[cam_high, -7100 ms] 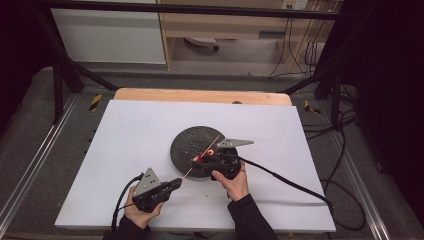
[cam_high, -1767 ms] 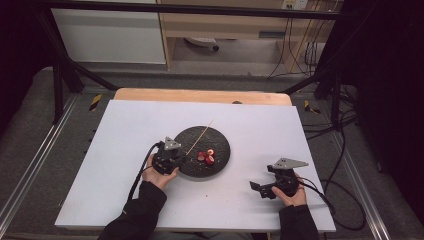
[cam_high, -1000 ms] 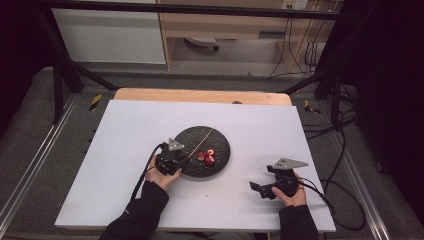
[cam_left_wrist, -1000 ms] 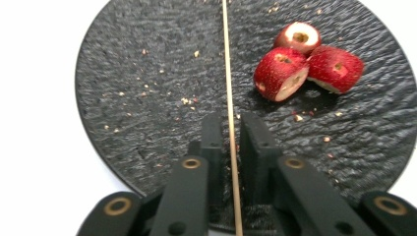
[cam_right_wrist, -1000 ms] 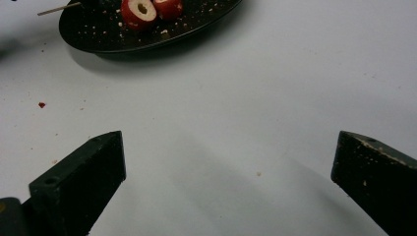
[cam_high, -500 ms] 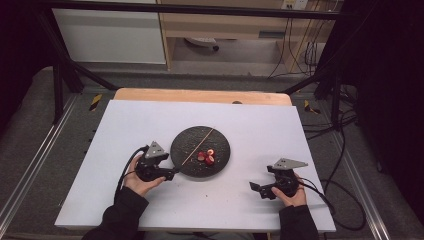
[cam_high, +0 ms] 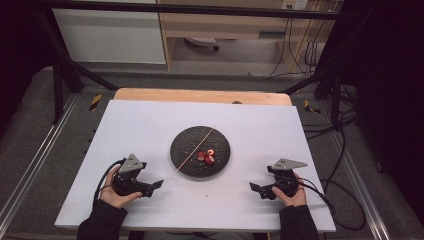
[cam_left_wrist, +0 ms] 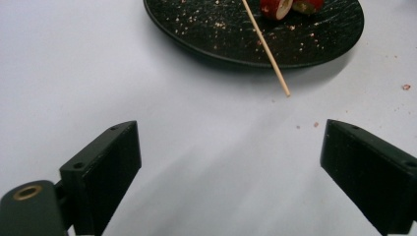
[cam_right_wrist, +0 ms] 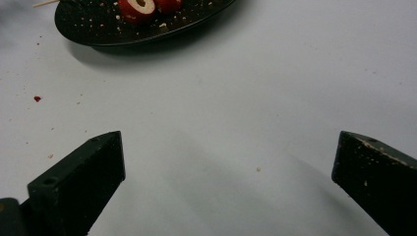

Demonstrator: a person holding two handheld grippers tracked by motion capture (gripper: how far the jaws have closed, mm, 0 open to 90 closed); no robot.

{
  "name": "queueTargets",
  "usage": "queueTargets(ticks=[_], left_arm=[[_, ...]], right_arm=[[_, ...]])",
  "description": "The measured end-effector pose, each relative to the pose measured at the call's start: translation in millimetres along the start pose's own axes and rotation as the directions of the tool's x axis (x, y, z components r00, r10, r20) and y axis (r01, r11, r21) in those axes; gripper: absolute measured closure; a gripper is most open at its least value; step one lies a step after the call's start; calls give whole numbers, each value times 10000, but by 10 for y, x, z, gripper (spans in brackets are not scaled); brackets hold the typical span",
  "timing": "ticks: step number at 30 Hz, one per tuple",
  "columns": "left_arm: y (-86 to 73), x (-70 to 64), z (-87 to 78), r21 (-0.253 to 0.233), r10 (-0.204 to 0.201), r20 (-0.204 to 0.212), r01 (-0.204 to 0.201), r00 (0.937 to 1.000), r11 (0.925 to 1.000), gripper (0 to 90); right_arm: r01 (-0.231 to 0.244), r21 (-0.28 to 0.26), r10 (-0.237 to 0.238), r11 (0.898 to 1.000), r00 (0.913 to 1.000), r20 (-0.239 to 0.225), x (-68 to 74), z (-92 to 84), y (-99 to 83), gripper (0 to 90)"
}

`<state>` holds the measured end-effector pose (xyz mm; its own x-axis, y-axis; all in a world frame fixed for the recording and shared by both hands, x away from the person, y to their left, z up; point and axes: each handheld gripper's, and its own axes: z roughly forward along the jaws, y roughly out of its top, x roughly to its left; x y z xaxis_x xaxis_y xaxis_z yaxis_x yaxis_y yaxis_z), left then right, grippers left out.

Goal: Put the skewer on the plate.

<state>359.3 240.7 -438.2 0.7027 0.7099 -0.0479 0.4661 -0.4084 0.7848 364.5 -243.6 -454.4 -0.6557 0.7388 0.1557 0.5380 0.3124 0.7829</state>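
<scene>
A round black plate (cam_high: 185, 142) sits mid-table and holds red fruit pieces (cam_high: 205, 157) and a thin wooden skewer (cam_high: 192, 149) lying diagonally, its near end off the rim. In the left gripper view the skewer (cam_left_wrist: 265, 46) crosses the plate (cam_left_wrist: 206, 39) beside the fruit pieces (cam_left_wrist: 278, 7). My left gripper (cam_high: 156, 184) rests at the near left of the plate, open and empty (cam_left_wrist: 228, 172). My right gripper (cam_high: 253, 188) rests at the near right, open and empty (cam_right_wrist: 228, 182). The right gripper view shows the plate (cam_right_wrist: 88, 27) and fruit pieces (cam_right_wrist: 140, 7) ahead.
The white table top (cam_high: 130, 125) carries small crumbs near the plate, including a red speck (cam_right_wrist: 37, 98). A wooden strip (cam_high: 200, 95) runs along the far edge. Cables trail from both grippers off the near sides.
My left gripper has drawn back from the plate to the near left of the table. The skewer has stayed lying across the plate. The right gripper has stayed put.
</scene>
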Motion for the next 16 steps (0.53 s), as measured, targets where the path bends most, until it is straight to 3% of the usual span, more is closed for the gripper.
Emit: queueTargets(ticks=[5, 16], left_arm=[[-137, 69, -58, -76, -294, -70, 294, 9995, 9995, 59], [-226, 121, -99, -24, -322, -235, 321, 9992, 9995, 65]], right_arm=[[76, 59, -76, 10000, 10000, -18, 1, -2, -4, 8], [113, 124, -112, 9999, 9999, -27, 7, 17, -14, 8]])
